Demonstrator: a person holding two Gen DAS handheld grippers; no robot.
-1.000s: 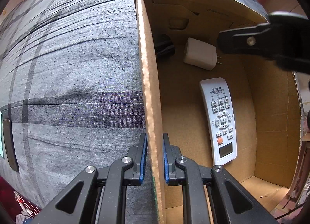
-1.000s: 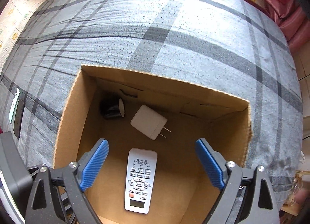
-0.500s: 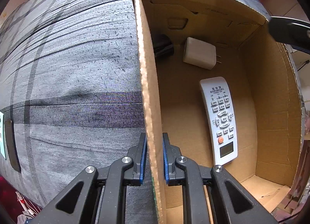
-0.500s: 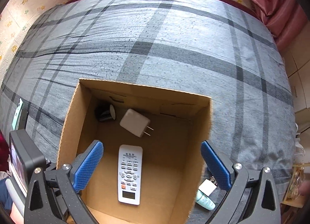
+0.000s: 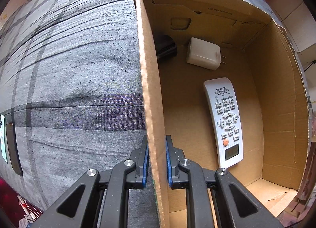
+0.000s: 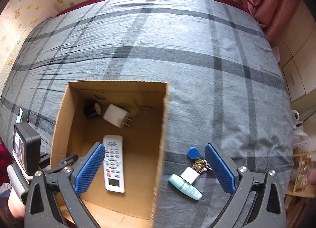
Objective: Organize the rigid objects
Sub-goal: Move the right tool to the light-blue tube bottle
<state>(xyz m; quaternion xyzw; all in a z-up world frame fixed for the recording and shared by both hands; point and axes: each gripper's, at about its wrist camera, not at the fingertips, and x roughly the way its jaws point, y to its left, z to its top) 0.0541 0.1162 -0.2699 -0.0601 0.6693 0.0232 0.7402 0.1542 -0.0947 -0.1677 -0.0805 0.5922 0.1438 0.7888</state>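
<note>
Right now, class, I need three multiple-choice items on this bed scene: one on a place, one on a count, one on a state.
1. Where does the white remote control lie?
A. inside the cardboard box
B. on the bedspread
C. in the right tool

2. How many things lie in the box?
A. one
B. three
C. five

3. How is the left tool?
A. wide open
B. shut on the box wall
C. holding the remote

Answers: 1 A, it rests on the box floor. 2 B, remote, white charger plug and a black cylindrical thing. 3 B, its pads pinch the cardboard edge.
</note>
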